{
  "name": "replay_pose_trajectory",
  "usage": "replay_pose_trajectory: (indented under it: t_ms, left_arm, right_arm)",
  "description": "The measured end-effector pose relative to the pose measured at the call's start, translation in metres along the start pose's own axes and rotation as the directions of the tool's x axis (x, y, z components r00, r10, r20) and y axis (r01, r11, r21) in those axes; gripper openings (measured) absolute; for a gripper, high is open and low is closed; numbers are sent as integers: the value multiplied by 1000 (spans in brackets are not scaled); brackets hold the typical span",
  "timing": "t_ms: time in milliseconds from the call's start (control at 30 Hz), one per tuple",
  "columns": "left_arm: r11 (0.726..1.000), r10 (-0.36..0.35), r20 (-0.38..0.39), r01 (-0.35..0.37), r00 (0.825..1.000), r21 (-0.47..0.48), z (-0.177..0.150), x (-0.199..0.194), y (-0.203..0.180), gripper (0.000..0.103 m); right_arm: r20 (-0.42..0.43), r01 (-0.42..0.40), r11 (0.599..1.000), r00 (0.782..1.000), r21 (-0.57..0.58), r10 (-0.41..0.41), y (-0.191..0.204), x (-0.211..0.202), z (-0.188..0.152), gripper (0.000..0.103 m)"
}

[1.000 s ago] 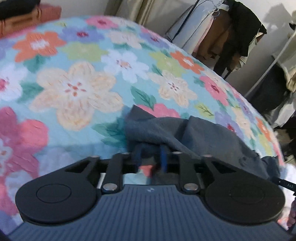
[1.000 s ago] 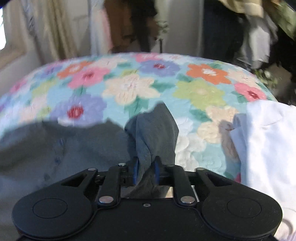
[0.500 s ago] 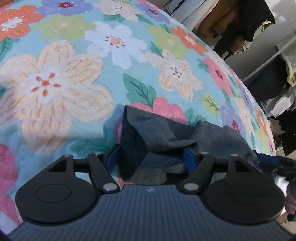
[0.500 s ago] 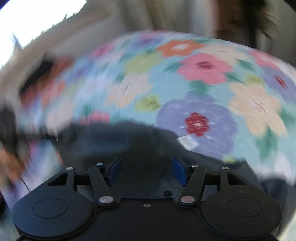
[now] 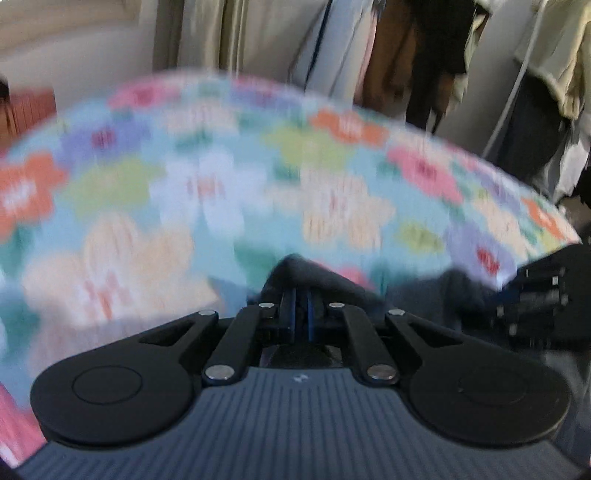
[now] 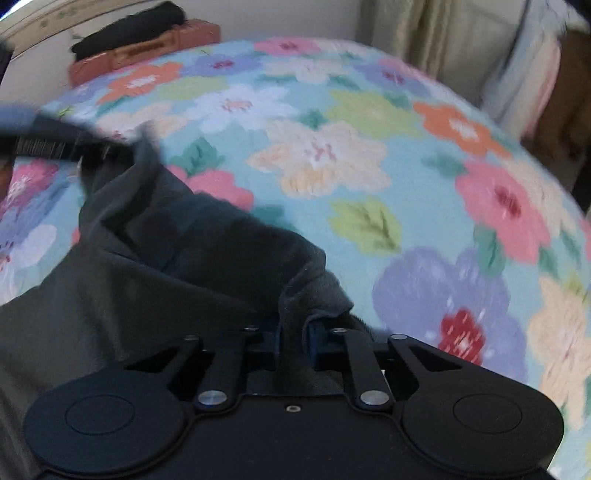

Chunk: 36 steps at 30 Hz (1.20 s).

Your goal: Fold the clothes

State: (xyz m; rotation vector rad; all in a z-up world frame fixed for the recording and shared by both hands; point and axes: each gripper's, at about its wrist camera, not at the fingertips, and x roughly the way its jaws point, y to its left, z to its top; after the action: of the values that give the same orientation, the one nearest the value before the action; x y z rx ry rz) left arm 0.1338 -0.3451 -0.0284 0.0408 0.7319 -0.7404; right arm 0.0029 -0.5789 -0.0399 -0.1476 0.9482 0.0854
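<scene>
A dark grey garment [image 6: 155, 258] lies bunched on a flowered bedspread [image 6: 369, 147]. My right gripper [image 6: 293, 334] is shut on a fold of the garment, which rises between its jaws. In the left wrist view, which is motion-blurred, my left gripper [image 5: 301, 306] is shut on a peak of the same garment [image 5: 295, 269]. The right gripper's body shows at the right edge of that view [image 5: 543, 299]. The left gripper shows as a dark bar at the far left of the right wrist view [image 6: 55, 146], holding the garment's far corner.
Hanging clothes [image 5: 424, 55] and curtains [image 5: 229, 33] stand behind the bed. A reddish folded pile with a black item on top [image 6: 147, 44] sits at the bed's far left corner.
Both grippers were open around the garment half a second ago and have now shut on it. Both views have swung, and the garment is lifted between the two grippers.
</scene>
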Motion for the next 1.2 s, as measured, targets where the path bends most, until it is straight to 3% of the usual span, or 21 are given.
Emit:
replay_pose_trajectory:
  t_ms: [67, 133, 167, 267, 300, 333, 400, 467, 533, 633, 733, 767, 833, 933, 1000, 1100, 1200]
  left_arm:
    - [1000, 12, 64, -13, 998, 16, 14, -13, -3, 5]
    - [999, 38, 136, -39, 990, 5, 25, -26, -2, 5]
    - [998, 59, 180, -59, 982, -5, 31, -34, -1, 5]
    - [993, 122, 308, -117, 944, -35, 41, -56, 3, 5]
    - [992, 130, 300, -123, 945, -40, 42, -55, 6, 5]
    - [990, 138, 289, -131, 947, -45, 43, -54, 9, 6]
    - [981, 190, 176, -182, 966, -64, 36, -36, 21, 8]
    - [969, 236, 57, -230, 970, -86, 23, -21, 34, 8]
    - [968, 213, -21, -214, 977, -131, 4, -15, 48, 12]
    - [965, 142, -87, -157, 986, -210, -27, -16, 66, 32]
    - [968, 121, -96, -139, 988, -210, -51, -21, 67, 33]
    - [972, 123, -92, -138, 988, -190, -56, -25, 63, 36]
    - [976, 116, -107, -133, 987, -171, -56, -29, 58, 42]
    - [972, 72, -130, -99, 989, -215, -59, -39, 53, 47]
    - [963, 30, -166, -73, 986, -261, -65, -45, 53, 49]
    - [948, -34, -252, -49, 967, -315, -78, -51, 53, 49]
    - [961, -20, -263, -54, 965, -271, -96, -72, 43, 49]
  right_arm:
    - [91, 31, 999, 995, -13, -30, 2, -19, 4, 14]
    - [206, 75, 997, 976, -1, -73, 4, -41, 10, 13]
    - [267, 108, 994, 958, 20, -109, 6, -52, 13, 13]
    - [423, 193, 972, 876, 132, -231, 16, -79, 19, 13]
    - [426, 195, 969, 872, 150, -241, 20, -77, 21, 22]
    - [427, 195, 967, 869, 166, -249, 24, -74, 22, 38]
    - [312, 138, 981, 934, 137, -175, 26, -56, 29, 57]
    - [253, 84, 986, 960, 144, -119, 23, -46, 23, 57]
    - [240, 68, 979, 964, 193, -114, 15, -45, 12, 58]
    - [198, 73, 955, 971, 287, -134, -9, -46, -4, 58]
    - [149, 106, 902, 972, 418, -183, -36, -52, -30, 58]
    - [99, 138, 876, 973, 462, -206, -42, -53, -36, 58]
    - [-106, 263, 824, 964, 502, -243, -37, -51, -54, 59]
    - [-104, 276, 865, 961, 420, -256, 1, -65, -86, 59]
    - [-91, 281, 857, 959, 432, -268, 21, -77, -108, 60]
    - [-127, 194, 820, 981, 539, -149, 36, -80, -138, 62]
    - [-125, 192, 830, 981, 523, -148, 54, -94, -148, 62]
